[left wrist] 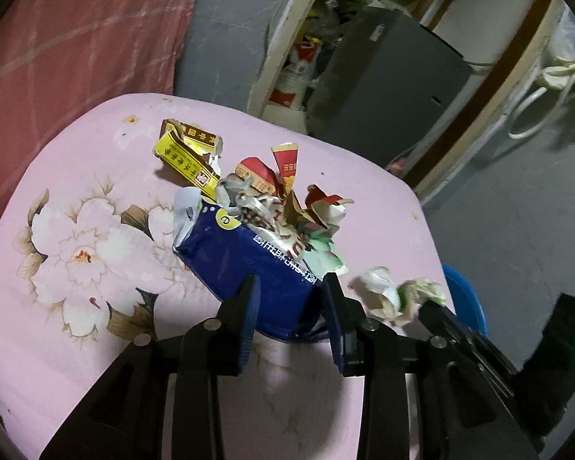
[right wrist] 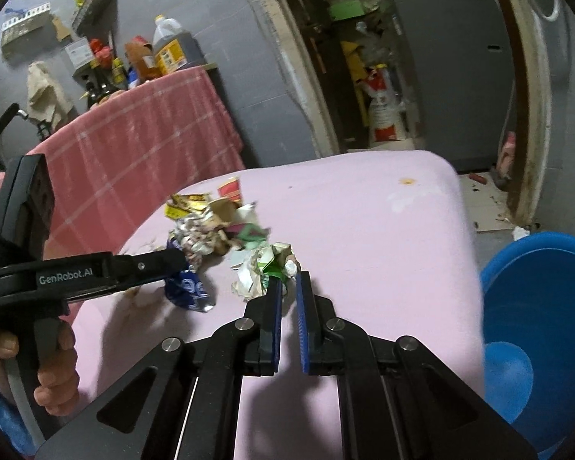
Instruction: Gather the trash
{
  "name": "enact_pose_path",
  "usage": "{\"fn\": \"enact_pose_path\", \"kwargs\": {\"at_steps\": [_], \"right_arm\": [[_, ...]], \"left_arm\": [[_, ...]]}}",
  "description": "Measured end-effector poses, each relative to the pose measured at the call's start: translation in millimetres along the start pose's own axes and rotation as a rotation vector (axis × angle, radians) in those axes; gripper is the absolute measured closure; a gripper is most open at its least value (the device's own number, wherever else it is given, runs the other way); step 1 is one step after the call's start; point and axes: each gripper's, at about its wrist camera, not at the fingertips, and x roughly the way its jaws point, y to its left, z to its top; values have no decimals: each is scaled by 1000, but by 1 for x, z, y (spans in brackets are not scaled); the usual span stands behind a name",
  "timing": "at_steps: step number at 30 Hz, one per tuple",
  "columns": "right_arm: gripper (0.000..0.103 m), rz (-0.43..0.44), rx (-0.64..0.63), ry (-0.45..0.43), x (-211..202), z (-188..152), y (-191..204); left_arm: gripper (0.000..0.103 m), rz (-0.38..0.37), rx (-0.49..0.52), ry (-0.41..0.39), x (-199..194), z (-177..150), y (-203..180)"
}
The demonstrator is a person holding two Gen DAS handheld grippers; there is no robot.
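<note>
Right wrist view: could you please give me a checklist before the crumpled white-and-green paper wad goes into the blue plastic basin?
1. Right gripper shut on crumpled white-and-green paper wad: ok.
2. Wad lifted off pink flowered tabletop: cannot tell.
3. Blue plastic basin mouth unobstructed: ok.
4. Left gripper pressing dark blue carton between its jaws: cannot tell.
5. Tabletop cleared of torn wrappers: not ok.

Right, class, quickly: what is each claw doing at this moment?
Left claw: open around the blue carton, pads not clearly pressing.
Right claw: shut on the crumpled wrapper.
</note>
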Motion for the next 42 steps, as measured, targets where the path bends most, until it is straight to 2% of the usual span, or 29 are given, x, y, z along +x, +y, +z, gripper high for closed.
{"fn": "enact_pose_path", "kwargs": {"at_steps": [3, 5, 7, 9, 17, 23, 24, 27, 30, 31, 34, 36, 40, 42], "right_arm": [[97, -16, 16, -8, -2, -1, -10], [97, -18, 36, -8, -2, -1, -15], [97, -13, 51, -6, -2, -2, -17], [97, -12, 58, -5, -2, -3, -19], [97, 12, 85, 5, -1, -7, -25], [96, 22, 85, 8, 0, -8, -24], [96, 23, 85, 7, 0, -8, -24], [95, 28, 90, 2, 0, -9, -25], [85, 30, 87, 2, 1, -9, -25], [73, 30, 86, -1, 1, -9, -25], [71, 29, 77, -12, 0, -8, -23], [70, 17, 65, -16, 0, -7, -21], [57, 21, 72, -26, 3, -4, -20], [55, 20, 74, -29, 5, -2, -20]], "left_arm": [[73, 34, 2, 0, 3, 3, -8], [67, 82, 11, 4, 7, 3, -13], [56, 118, 2, 11, 12, 2, -16], [54, 146, -6, 15, 16, 2, -18], [53, 183, 15, 43, 24, 5, -12], [69, 156, -8, 56, 22, 7, 0], [81, 169, -2, 58, 22, 7, 2], [84, 149, 10, 60, 21, 2, 4], [87, 125, 9, 47, 17, -2, 5], [90, 117, 11, 44, 16, -3, 5], [102, 108, 36, 34, 12, -7, 4], [103, 102, 49, 38, 13, -9, 5], [103, 75, 41, 46, 12, -13, 11], [103, 44, 39, 43, 9, -17, 15]]}}
